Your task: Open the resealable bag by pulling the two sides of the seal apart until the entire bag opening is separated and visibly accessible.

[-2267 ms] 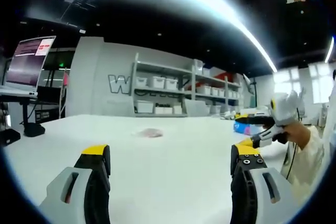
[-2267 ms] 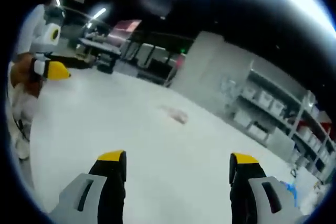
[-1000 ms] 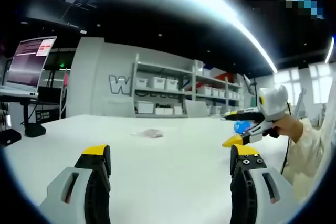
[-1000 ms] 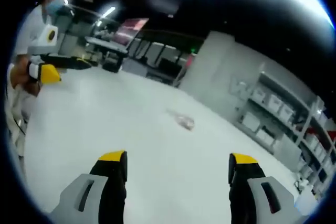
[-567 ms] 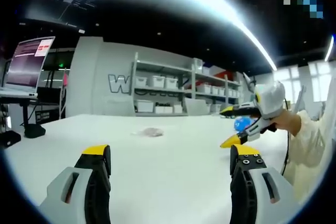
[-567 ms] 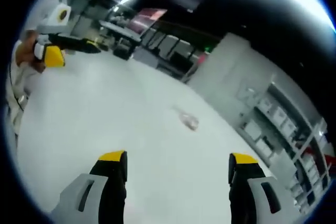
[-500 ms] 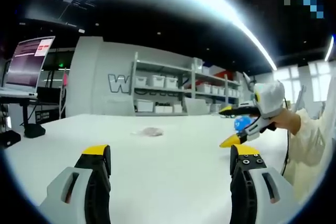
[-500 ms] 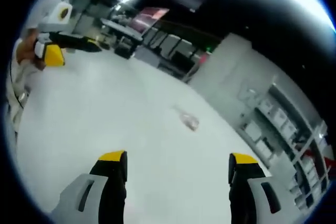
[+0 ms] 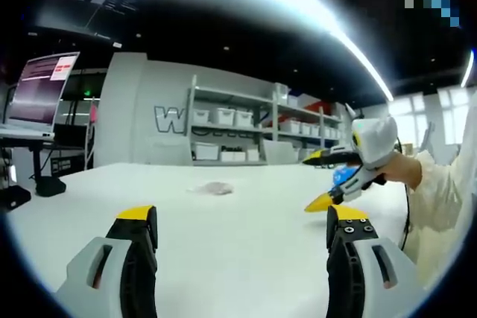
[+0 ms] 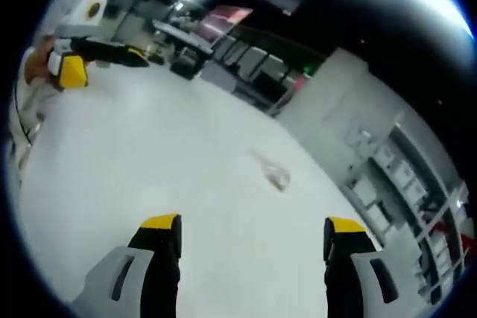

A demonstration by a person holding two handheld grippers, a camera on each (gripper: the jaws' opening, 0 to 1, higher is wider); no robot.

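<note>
White tabletop [image 9: 246, 243] spreads under both tongs. Left gripper [image 9: 242, 225] stands spread wide, holding nothing; right gripper [image 10: 252, 232] likewise spread and empty. Well ahead of each, between the jaw lines, the resealable bag [image 9: 214, 188] lies flat. Since half a second ago, the right gripper has edged further in toward the bag.
</note>
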